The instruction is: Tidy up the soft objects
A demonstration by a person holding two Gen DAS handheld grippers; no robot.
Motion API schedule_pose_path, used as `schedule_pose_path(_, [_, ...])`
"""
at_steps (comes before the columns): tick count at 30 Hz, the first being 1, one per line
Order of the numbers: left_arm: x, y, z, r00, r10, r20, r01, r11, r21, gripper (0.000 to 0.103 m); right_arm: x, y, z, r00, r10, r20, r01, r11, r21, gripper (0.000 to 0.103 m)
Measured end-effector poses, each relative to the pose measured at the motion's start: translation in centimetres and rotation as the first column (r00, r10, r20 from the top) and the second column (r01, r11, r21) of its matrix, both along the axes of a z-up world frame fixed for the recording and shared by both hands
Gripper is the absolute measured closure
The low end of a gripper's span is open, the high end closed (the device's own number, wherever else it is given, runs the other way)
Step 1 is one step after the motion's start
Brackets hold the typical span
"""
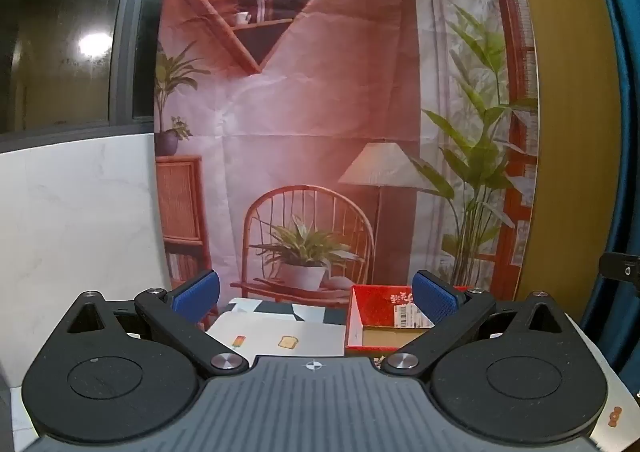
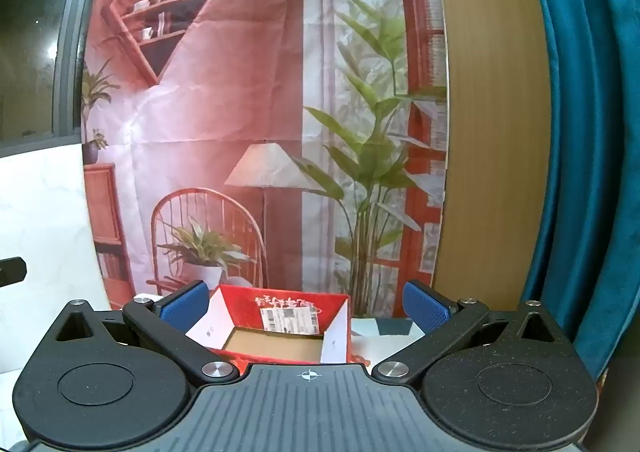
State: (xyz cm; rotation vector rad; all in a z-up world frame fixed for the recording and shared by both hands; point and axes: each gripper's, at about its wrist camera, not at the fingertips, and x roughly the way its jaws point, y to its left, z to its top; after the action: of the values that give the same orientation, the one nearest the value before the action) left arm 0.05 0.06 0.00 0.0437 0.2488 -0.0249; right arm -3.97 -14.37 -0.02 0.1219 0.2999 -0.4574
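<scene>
With both my left claw [image 1: 316,298] and right claw [image 2: 305,302] spread and empty, the red box [image 2: 280,328] just ahead looks bare and I see no soft objects, so I judge sorting unstarted.

From the left wrist view, a box [image 1: 390,326] sits on the table [image 1: 256,306] at about one o'clock, open at the top, with a mat [image 1: 280,334] lying flat just beside it at eleven o'clock. A printed backdrop [image 1: 320,111] hangs upright behind both, at twelve o'clock. From the right wrist view the box [image 2: 280,326] lies dead ahead at twelve, the curtain [image 2: 580,131] stands at three o'clock, and a window [image 2: 40,31] is at ten.
</scene>
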Motion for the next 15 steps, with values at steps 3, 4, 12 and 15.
schedule_pose_path(3, [0.5, 1.2, 0.1, 1.000, -0.016, -0.023, 0.014, 0.998, -0.054, 0.000, 0.1, 0.0, 0.0, 1.000, 0.002, -0.006, -0.002, 1.000, 0.000, 0.000])
schedule_pose_path(4, [0.7, 1.5, 0.1, 1.000, -0.012, -0.023, 0.011, 0.999, -0.045, 0.000, 0.0, 0.0, 0.0, 1.000, 0.000, -0.002, 0.000, 1.000, 0.002, 0.000])
schedule_pose_path(12, [0.3, 0.3, 0.2, 1.000, -0.006, -0.017, 0.006, 1.000, 0.007, 0.000, 0.1, 0.1, -0.2, 1.000, -0.002, -0.002, 0.002, 1.000, 0.001, 0.000])
schedule_pose_path(15, [0.4, 0.3, 0.1, 1.000, -0.006, -0.018, 0.007, 1.000, 0.006, 0.000, 0.1, 0.2, -0.6, 1.000, 0.000, -0.002, 0.000, 1.000, 0.005, 0.000])
